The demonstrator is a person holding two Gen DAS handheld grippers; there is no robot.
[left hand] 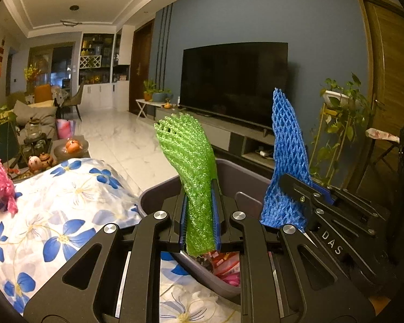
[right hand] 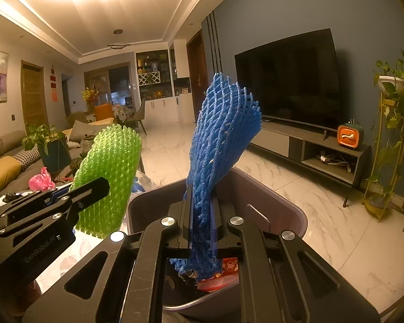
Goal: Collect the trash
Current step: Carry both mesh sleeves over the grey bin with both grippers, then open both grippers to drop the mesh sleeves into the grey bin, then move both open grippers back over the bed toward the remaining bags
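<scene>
Bin (right hand: 288,210) mouth open above, though wrappers (right hand: 229,269) occupy its floor. Green net (left hand: 191,161) and blue net (right hand: 220,134) stand over the rim, side by side, narrowing the approach.

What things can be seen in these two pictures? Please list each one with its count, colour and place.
green foam net: 1, green, clamped upright in the left gripper
blue foam net: 1, blue, clamped upright in the right gripper
bin: 1, grey, under both grippers, wrappers inside
pink plastic bag: 1, pink, on the flowered cloth, left
flowered cloth: 1, white with blue flowers, beside the bin
television: 1, black, on the blue wall
orange box: 1, orange, on the TV cabinet
left gripper: 1, black, over the bin
right gripper: 1, black, over the bin
</scene>
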